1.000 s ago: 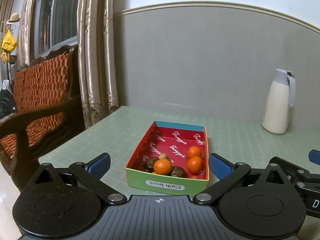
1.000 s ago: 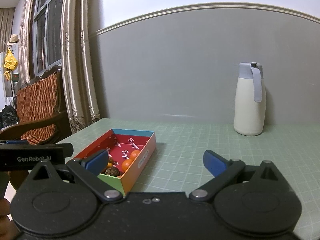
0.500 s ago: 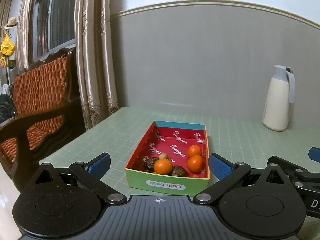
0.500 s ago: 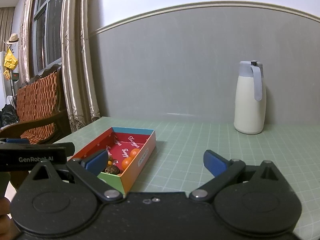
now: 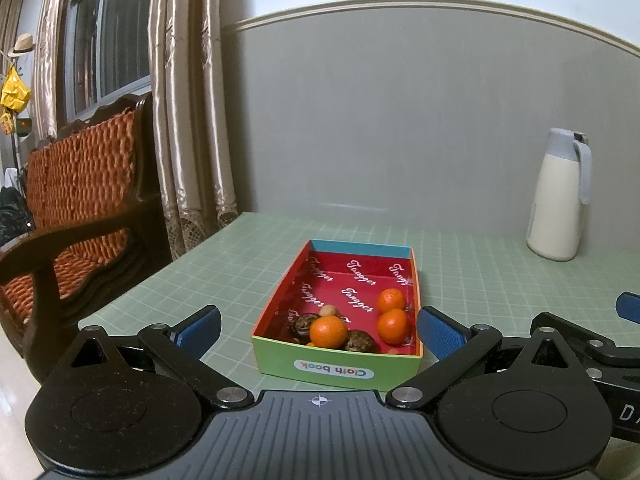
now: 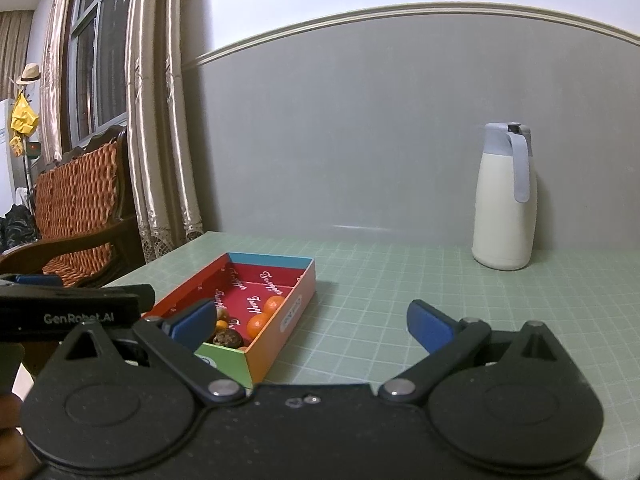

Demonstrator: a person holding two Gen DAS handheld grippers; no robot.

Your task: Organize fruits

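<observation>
Left claw [image 5: 318,326] spread wide and empty, poised low over the near edge of the table [image 5: 480,276]. Straight ahead of it, squarely between the blue fingertips [image 5: 198,328], a shallow box [image 5: 336,366] with a red lining, long axis running directly away toward the wall, short green end nearest. Fruit bunched at that near end: one orange [image 5: 329,332] in front, two more oranges [image 5: 392,312] stacked along the right wall, two dark round fruits [image 5: 360,342] and a small pale one [image 5: 329,311] beside them. Far half of the box bare.

Right claw [image 6: 310,320] likewise released and holding nothing, set off to the right, with the box [image 6: 276,328] lying ahead and to its left, seen corner-on. Left fingertip [image 6: 192,322] overlapping the box in view; contact impossible to judge.

Left claw clearly better placed: a straight reach forward and down onto the front orange, probably. Right claw free over open table. Beyond, a white jug [image 5: 560,204] by the wall, well apart; a wooden bench [image 5: 80,208] and curtains [image 5: 192,120] off to the left.
</observation>
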